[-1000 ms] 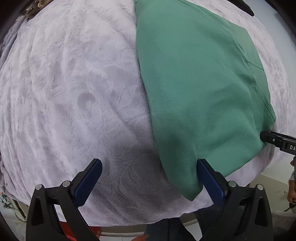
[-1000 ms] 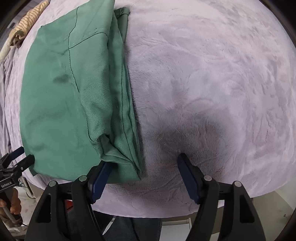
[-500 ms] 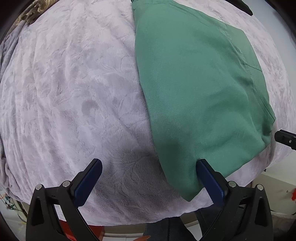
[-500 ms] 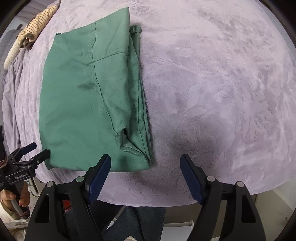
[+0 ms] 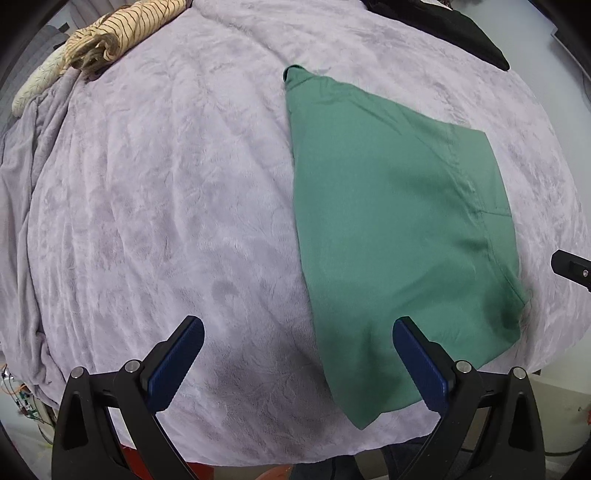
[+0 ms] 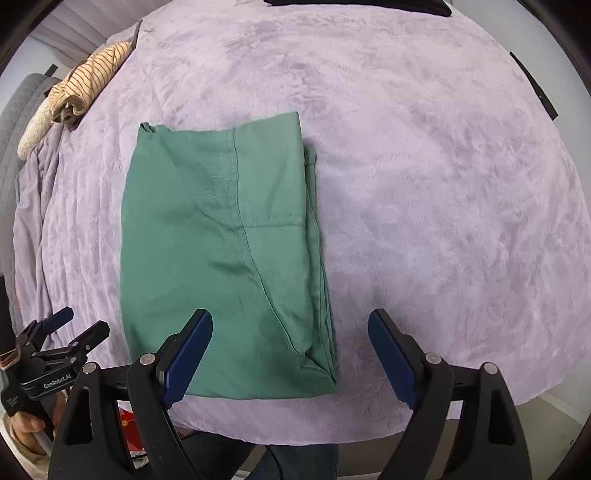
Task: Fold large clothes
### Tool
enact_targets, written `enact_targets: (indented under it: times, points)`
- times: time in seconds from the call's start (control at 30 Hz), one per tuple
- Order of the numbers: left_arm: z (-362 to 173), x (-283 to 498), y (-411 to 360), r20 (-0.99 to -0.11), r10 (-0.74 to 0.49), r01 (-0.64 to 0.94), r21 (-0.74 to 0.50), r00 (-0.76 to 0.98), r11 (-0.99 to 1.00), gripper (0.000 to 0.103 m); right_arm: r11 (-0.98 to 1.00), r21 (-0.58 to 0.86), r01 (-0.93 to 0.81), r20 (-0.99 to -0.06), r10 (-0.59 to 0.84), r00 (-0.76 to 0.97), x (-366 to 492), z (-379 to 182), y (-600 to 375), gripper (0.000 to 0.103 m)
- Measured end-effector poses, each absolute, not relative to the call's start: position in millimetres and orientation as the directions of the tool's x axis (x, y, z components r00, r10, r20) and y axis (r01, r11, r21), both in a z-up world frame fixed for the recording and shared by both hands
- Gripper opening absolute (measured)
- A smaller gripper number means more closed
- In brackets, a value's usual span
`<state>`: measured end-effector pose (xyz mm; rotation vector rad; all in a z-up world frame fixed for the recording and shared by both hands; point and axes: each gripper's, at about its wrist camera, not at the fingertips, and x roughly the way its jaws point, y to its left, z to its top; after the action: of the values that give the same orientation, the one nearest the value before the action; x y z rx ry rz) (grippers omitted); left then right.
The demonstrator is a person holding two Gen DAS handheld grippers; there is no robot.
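Note:
A green garment [image 5: 391, 229] lies folded into a flat rectangle on the lilac plush blanket [image 5: 166, 206]; it also shows in the right wrist view [image 6: 221, 258]. My left gripper [image 5: 295, 365] is open and empty, held above the near edge of the bed, left of the garment's near corner. My right gripper [image 6: 290, 354] is open and empty, above the garment's near right corner. The left gripper also shows at the left edge of the right wrist view [image 6: 74, 332], off the bed.
A striped beige cloth [image 5: 122, 29] lies bunched at the far left of the bed, also in the right wrist view [image 6: 88, 81]. A black garment [image 5: 454, 26] lies at the far edge. The bed's near edge [image 6: 295, 432] runs just under the grippers.
Both grippers have pulled back and up from the garment, so more of the bed is in view. The garment lies still, let go.

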<state>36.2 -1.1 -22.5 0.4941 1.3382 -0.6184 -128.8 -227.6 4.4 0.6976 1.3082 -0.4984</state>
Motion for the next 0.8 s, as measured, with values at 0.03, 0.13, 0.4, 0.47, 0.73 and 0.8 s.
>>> enact_targets:
  times: [0.03,0.13,0.4,0.47,0.73,0.8]
  points:
    - [-19,37,-4,-0.984,-0.131,0.664,-0.015,0.125,0.747,0.102,0.699,0.179,0.692,-0.976,0.04,0.213,-127,7,-226,0.089]
    - [-10,39,-8,-0.979,-0.142,0.656,-0.009,0.149,0.755,0.102,0.694,0.193,0.693,-0.968,0.02,0.25,-120,15,-225,0.091]
    - [5,36,-15,-0.971,-0.134,0.651,0.027,0.196,0.759,0.102,0.718,0.134,0.683,-0.968,-0.053,0.246,-99,20,-205,0.103]
    - [7,37,-15,-0.971,-0.131,0.642,0.029,0.2,0.766,0.102,0.721,0.137,0.68,-0.968,-0.049,0.247,-97,24,-205,0.103]
    - [14,38,-21,-0.965,-0.125,0.627,0.048,0.23,0.777,0.102,0.73,0.078,0.679,-0.977,-0.081,0.198,-88,24,-202,0.103]
    - [14,38,-23,-0.965,-0.123,0.627,0.051,0.231,0.777,0.102,0.729,0.068,0.682,-0.977,-0.089,0.192,-87,24,-202,0.103]
